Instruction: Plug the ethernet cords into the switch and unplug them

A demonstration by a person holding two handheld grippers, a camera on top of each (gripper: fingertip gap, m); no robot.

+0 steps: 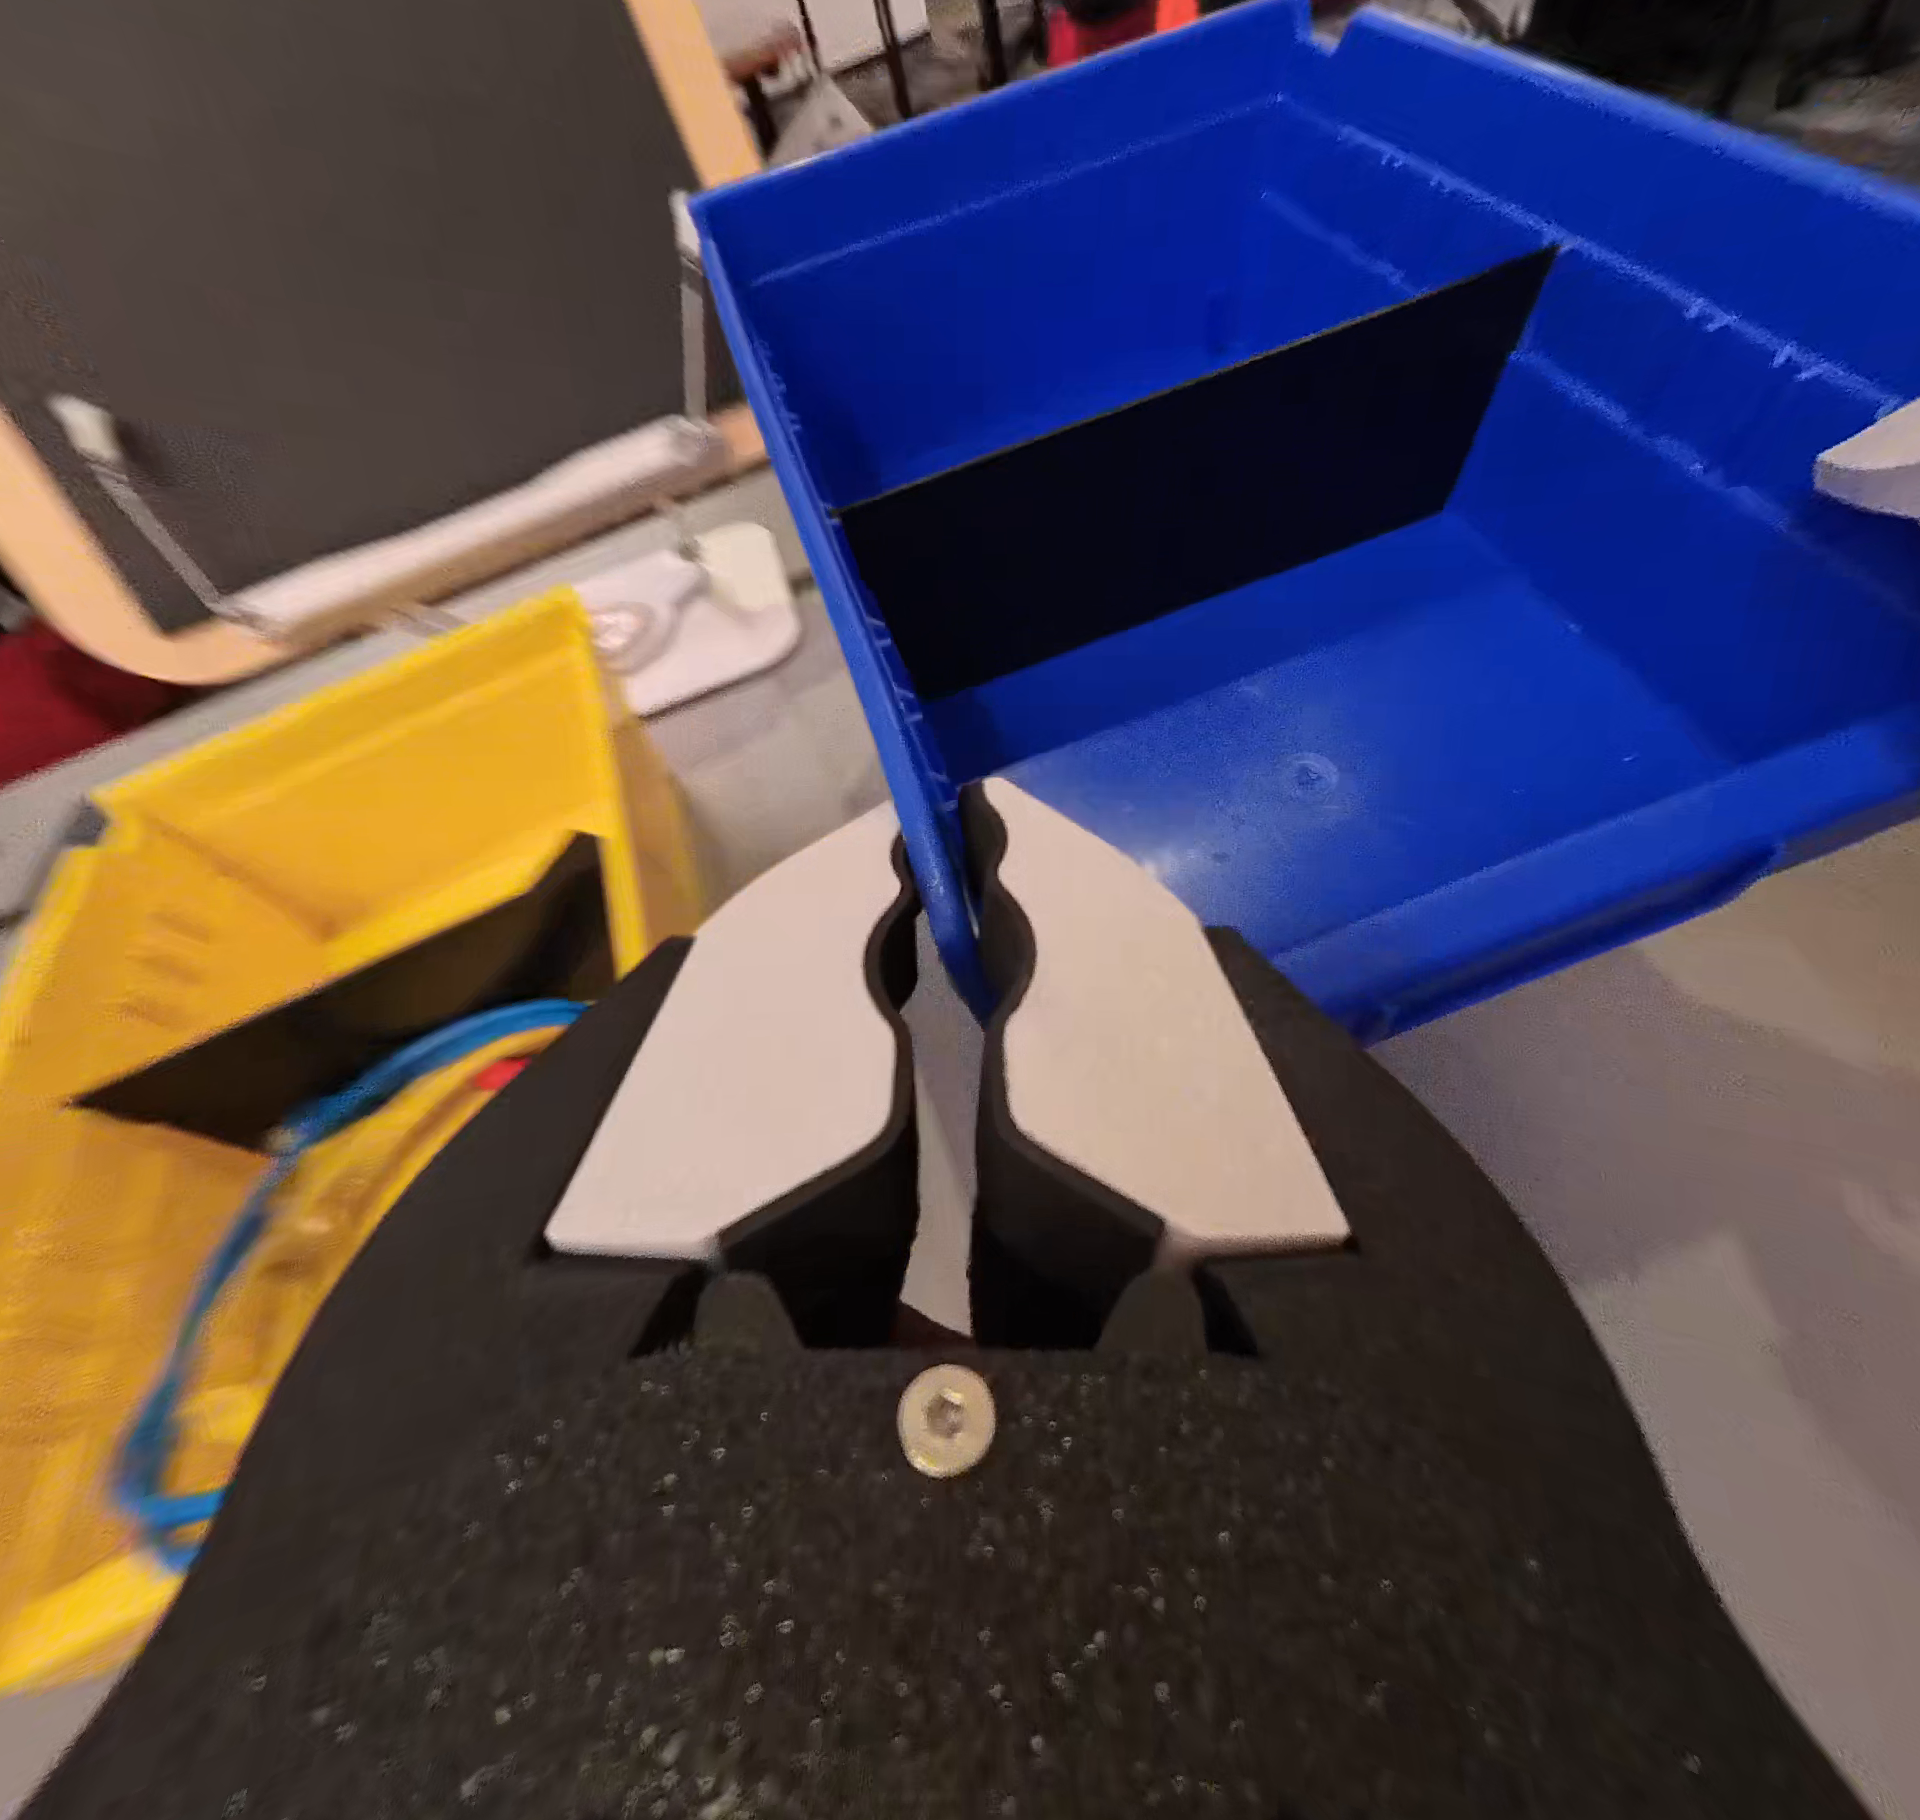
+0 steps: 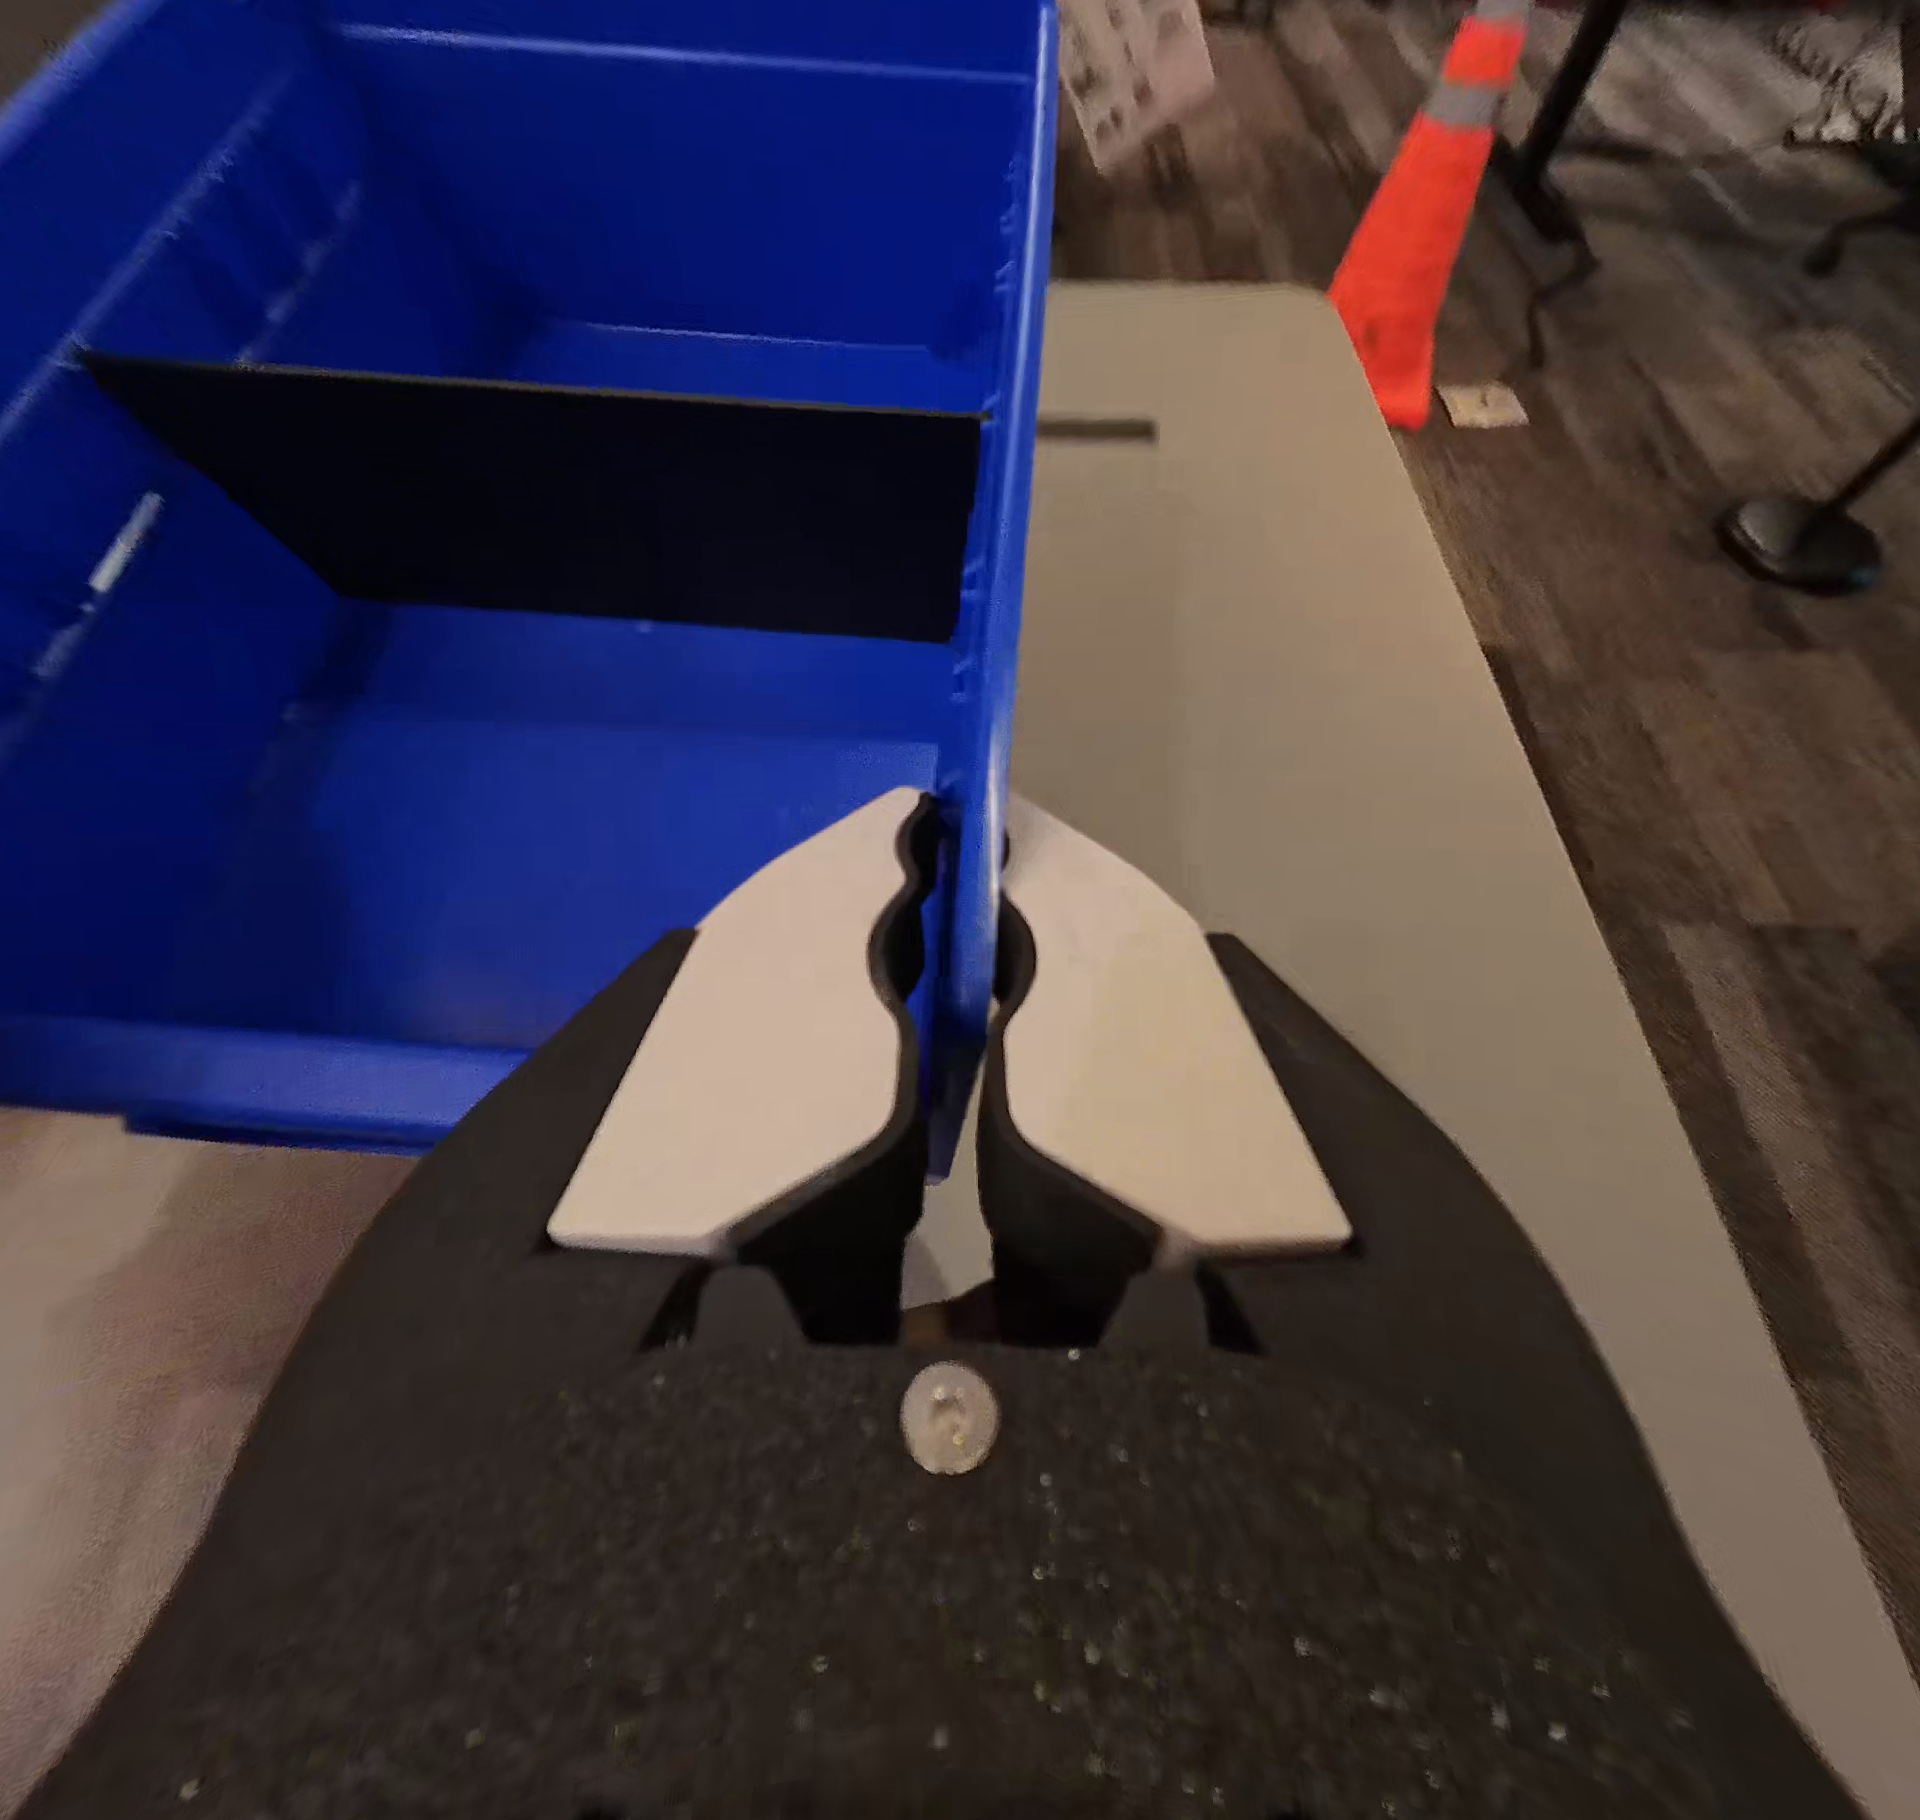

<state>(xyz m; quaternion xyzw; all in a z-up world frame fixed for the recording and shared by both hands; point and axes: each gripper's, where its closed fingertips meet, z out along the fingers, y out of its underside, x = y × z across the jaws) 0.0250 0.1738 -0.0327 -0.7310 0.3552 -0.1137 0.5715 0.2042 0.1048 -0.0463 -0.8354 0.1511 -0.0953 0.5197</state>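
Both tongs, left (image 1: 948, 840) and right (image 2: 966, 835), seemingly clamp blue bin (image 1: 1351, 731) walls

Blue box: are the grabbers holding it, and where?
Yes. The left gripper pinches the blue box by its left side wall, the right gripper by its right wall.

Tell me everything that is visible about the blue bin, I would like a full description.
The blue bin is an open-topped box of hard, glossy plastic with scuffed walls. A black divider crosses its inside, making two compartments; both look empty. The left gripper is shut on one side wall and the right gripper on the opposite wall. In the left view it looks tilted over the grey table, though whether it is lifted clear cannot be told. A yellow bin stands at its left.
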